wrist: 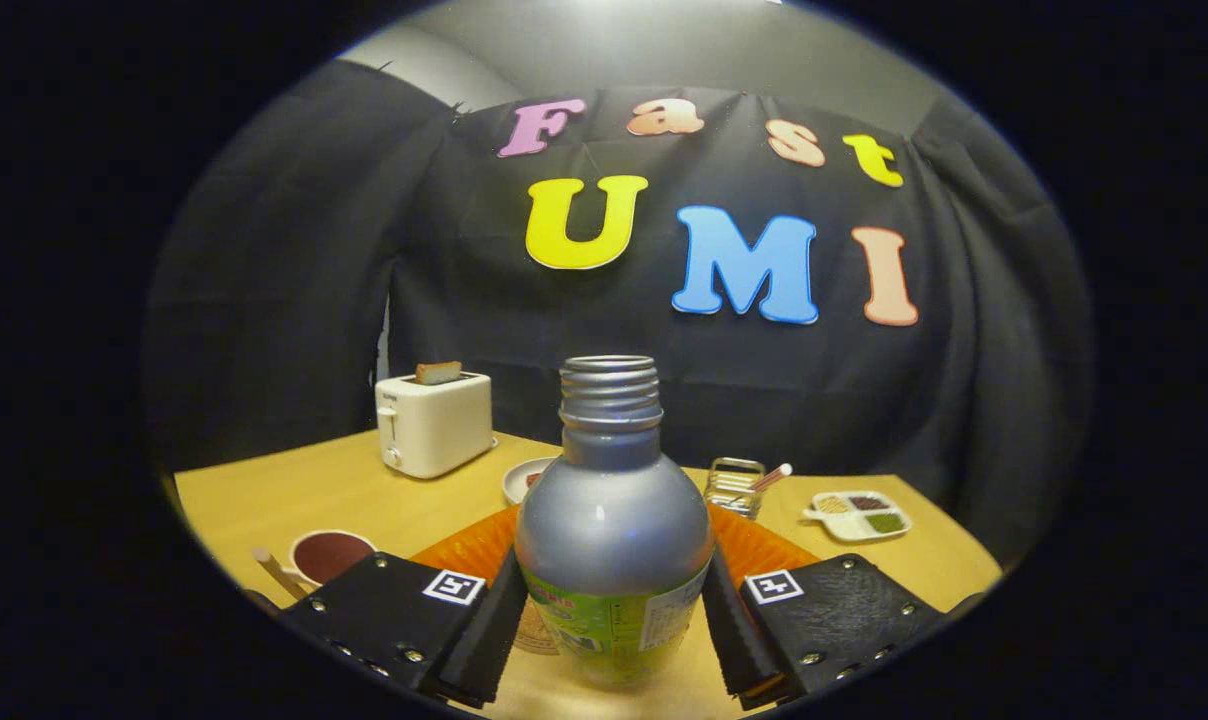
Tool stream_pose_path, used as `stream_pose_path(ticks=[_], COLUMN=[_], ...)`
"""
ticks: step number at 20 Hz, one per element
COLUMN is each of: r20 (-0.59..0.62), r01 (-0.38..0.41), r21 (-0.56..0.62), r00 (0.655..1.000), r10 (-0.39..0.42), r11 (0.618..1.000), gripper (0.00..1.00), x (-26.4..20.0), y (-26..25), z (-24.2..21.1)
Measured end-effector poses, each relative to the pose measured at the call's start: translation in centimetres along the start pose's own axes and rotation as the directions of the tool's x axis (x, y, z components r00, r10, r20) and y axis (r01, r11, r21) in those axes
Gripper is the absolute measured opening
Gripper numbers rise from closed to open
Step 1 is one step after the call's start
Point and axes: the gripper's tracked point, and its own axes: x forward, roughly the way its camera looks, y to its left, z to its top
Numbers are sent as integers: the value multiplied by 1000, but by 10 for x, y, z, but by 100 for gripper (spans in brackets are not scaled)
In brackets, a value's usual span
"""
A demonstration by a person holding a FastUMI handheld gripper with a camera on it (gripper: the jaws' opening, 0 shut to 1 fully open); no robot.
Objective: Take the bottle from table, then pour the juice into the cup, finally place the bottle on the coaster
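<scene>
Your hand-held gripper (612,620) clamps both fingers on the upright, uncapped bottle (612,520) above the table (294,490).

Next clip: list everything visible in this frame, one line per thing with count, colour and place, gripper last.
bottle: 1, silver with a green label, uncapped, upright between the fingers
cup: 1, white with dark inside, on the table beside one finger
stick: 1, pale wood, next to the cup
mat: 1, orange, under and behind the bottle
coaster: 1, tan, partly seen below the bottle
toaster: 1, white, a slice of bread in it, far side of the table
plate: 1, white, behind the bottle
wire rack: 1, metal, behind the bottle
divided dish: 1, white, holds brown, green and pale fillings, far corner
table: 1, light wood
gripper: 1, black, both fingers pressed on the bottle's sides
</scene>
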Motion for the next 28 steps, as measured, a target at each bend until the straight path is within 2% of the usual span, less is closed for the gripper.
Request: stream_pose_path(ticks=[5, 14, 19, 23, 24, 25, 28], r20=[-5, 6, 2, 39, 51, 56, 75], r01=[-15, -11, 9, 20, 29, 38, 34], r21=[83, 4, -26, -9, -9, -5, 50], r00=[1000, 1000, 1000, 999, 998, 998, 997], r10=[16, 11, -9, -20, -29, -38, -38], r11=[996, 1000, 1000, 1000, 1000, 999, 998], gripper=[80, 80, 80, 83, 86, 93, 95], x=[26, 55, 59, 54, 52, 49, 32], y=[8, 45, 45, 43, 42, 41, 43], z=[-12, -37, -51, -40, -35, -29, -6])
